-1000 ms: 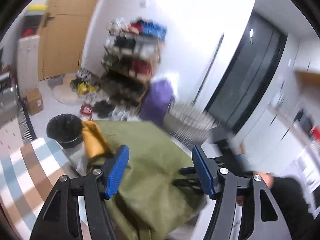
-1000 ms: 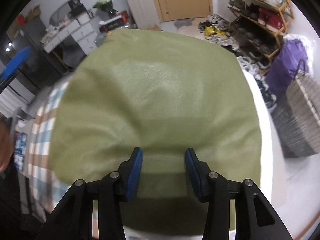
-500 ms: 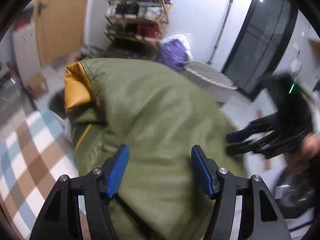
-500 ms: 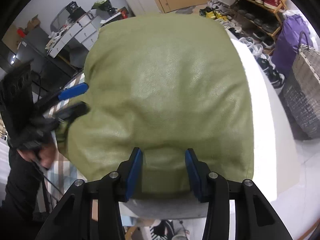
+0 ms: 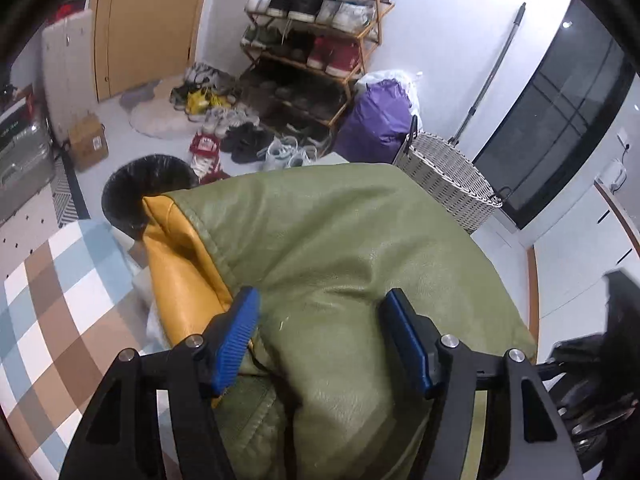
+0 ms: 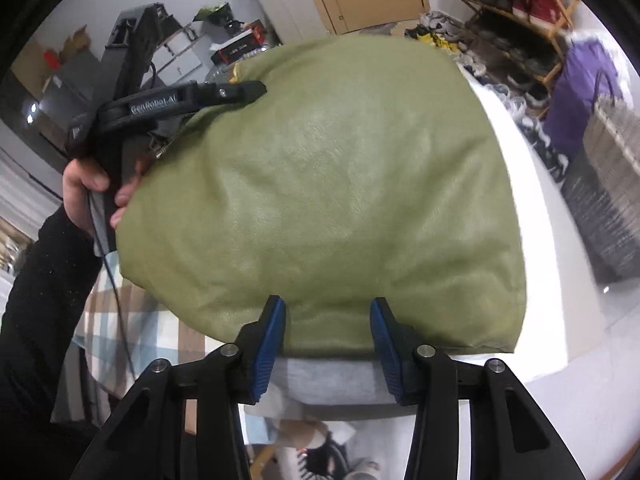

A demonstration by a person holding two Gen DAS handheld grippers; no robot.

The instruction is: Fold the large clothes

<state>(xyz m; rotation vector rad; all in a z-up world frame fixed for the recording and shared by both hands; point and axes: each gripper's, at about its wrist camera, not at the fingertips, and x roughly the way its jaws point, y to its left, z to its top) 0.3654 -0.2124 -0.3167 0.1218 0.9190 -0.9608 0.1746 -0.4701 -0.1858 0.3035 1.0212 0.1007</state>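
Note:
An olive-green jacket (image 6: 320,180) lies folded in a bulky pile on a white table (image 6: 536,260), its mustard-yellow lining (image 5: 180,272) showing at the left edge. My left gripper (image 5: 320,332) hovers open just over the jacket beside that lining, with its pads apart from the fabric. In the right wrist view a hand (image 6: 88,184) holds the left gripper (image 6: 248,89) at the jacket's far left side. My right gripper (image 6: 328,332) straddles the jacket's near hem. Its jaws are closing with the hem between them, and the pads are not pressing on it.
Grey cloth (image 6: 328,380) lies under the jacket at the table's near edge. A wicker basket (image 5: 444,176), purple bag (image 5: 380,120), black bin (image 5: 136,184) and shoe rack (image 5: 316,40) with loose shoes stand beyond the table. A checked rug (image 5: 52,300) covers the floor at left.
My left gripper has come down and in over the jacket's left side. My right gripper has drawn back to the near hem and its jaws have narrowed.

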